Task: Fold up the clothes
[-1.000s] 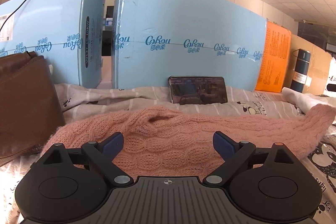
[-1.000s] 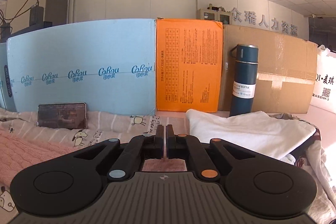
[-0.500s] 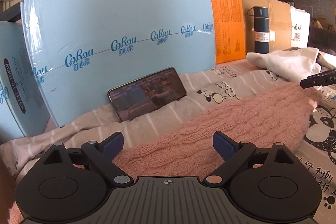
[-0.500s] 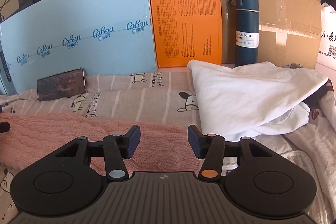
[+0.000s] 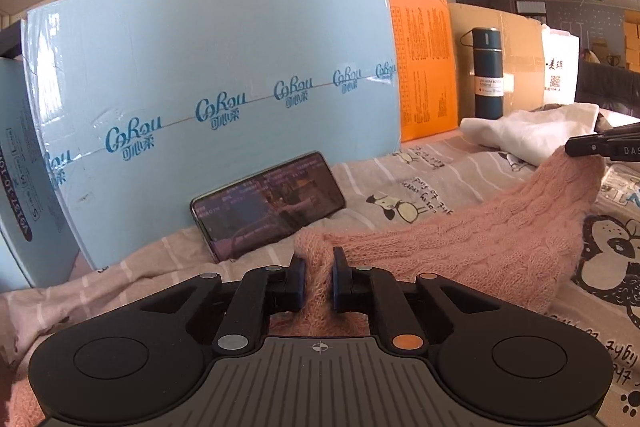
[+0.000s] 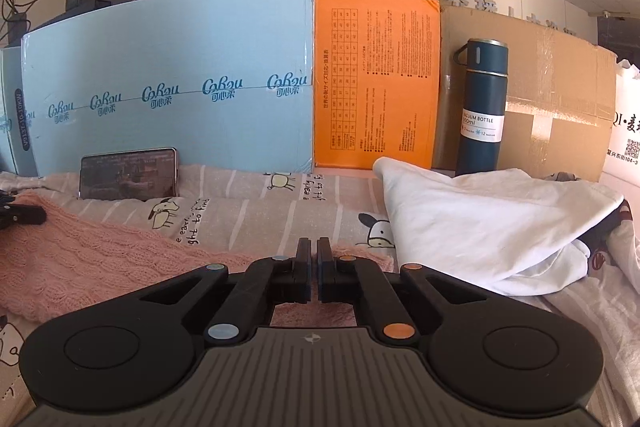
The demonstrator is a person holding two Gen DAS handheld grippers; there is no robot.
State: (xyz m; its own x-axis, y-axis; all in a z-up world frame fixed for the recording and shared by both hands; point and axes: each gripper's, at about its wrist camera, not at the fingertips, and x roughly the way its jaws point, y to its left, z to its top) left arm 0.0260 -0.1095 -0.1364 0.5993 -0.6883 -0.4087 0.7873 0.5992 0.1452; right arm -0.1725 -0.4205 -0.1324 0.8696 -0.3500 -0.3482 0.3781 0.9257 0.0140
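Left gripper [image 5: 318,269]: my jaws are clenched on a bunched edge of the pink knitted sweater [image 5: 480,239].
Right gripper [image 6: 314,259]: my jaws are pinched together on the sweater's other end.
Sweater: stretched between my two grippers across the cartoon-print sheet [image 6: 260,211].
Phone [image 5: 268,203]: at 11 o'clock from my left gripper, leaning against the blue box [image 5: 208,99].
White garment [image 6: 480,223]: at 2 o'clock from my right gripper.
Dark bottle [image 6: 482,111]: upright behind it.
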